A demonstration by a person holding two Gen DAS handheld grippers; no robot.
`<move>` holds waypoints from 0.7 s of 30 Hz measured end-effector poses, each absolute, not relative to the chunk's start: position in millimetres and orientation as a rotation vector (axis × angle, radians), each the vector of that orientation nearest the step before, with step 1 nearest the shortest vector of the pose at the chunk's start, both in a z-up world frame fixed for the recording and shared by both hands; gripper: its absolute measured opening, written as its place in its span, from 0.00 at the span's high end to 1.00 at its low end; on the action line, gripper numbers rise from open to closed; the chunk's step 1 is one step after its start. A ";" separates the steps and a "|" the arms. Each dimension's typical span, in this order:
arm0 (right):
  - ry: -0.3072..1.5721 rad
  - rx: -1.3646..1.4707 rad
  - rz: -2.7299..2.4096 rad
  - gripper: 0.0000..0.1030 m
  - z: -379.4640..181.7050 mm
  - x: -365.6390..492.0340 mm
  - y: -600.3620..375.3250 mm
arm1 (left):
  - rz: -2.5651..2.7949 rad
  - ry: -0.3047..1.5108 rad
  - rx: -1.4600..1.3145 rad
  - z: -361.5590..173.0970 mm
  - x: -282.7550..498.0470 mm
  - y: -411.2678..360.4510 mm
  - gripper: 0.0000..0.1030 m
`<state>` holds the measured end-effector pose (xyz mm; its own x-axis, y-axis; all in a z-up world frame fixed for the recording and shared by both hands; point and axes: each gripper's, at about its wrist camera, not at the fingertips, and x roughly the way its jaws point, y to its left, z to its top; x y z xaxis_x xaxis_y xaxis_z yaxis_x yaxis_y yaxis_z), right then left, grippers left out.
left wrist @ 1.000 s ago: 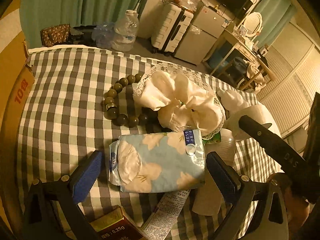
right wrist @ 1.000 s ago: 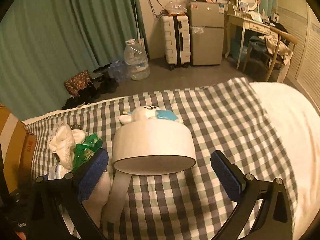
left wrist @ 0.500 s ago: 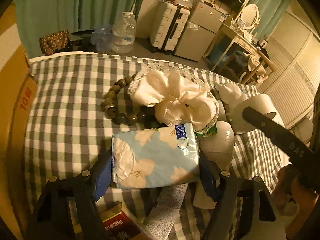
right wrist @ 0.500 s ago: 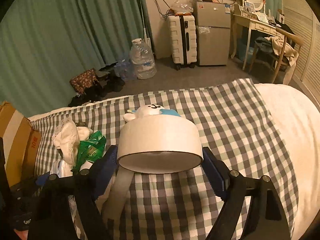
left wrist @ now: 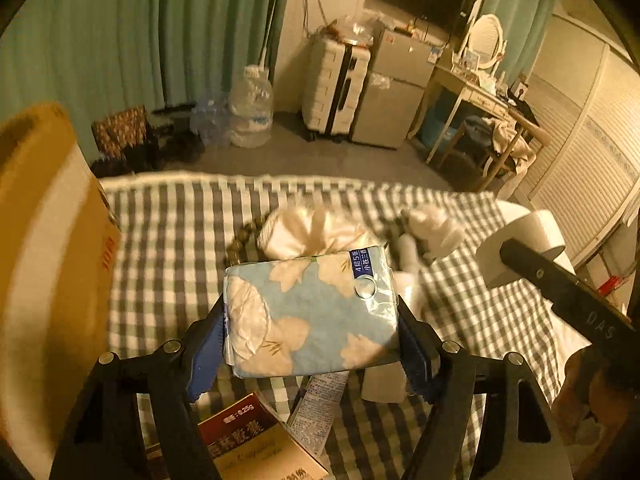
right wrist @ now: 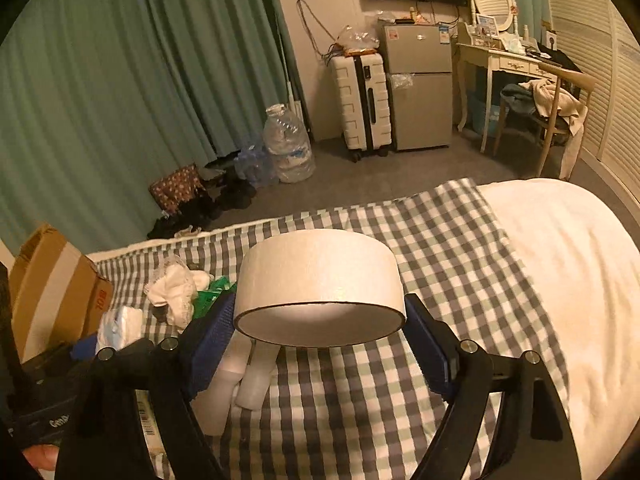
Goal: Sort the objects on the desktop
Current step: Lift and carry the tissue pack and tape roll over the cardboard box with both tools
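A blue flowered tissue pack [left wrist: 312,312] hangs above the checked cloth [left wrist: 160,240], and my left gripper [left wrist: 312,340] is shut on it, blue pads pressing both short sides. A wide white tape roll [right wrist: 320,276] is clamped by my right gripper [right wrist: 320,340], also shut, and is lifted off the cloth. In the left wrist view the same tape roll [left wrist: 524,240] shows at the right with a black finger across it. On the cloth lie a white lace scrunchie [left wrist: 316,232], a dark bead bracelet [left wrist: 240,240] and a white plush toy [left wrist: 432,228].
A cardboard box [left wrist: 40,260] stands at the left edge of the cloth. A red-brown carton [left wrist: 256,440] and a printed strip lie under the left gripper. White bottles [right wrist: 248,376] and a green packet [right wrist: 208,300] lie left of the roll. A white sheet [right wrist: 560,260] covers the right side.
Both grippers went from open to shut, the left on the tissue pack and the right on the tape roll. Both then rose, lifting their loads off the cloth.
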<state>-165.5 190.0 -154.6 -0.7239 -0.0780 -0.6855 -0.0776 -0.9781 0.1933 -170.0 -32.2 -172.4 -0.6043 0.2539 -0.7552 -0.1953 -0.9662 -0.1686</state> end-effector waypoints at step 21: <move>-0.327 0.850 -2.985 0.20 -69.1 -75.1 191.3 | 2.776 0.065 -0.871 -52.1 -80.3 -18.5 0.26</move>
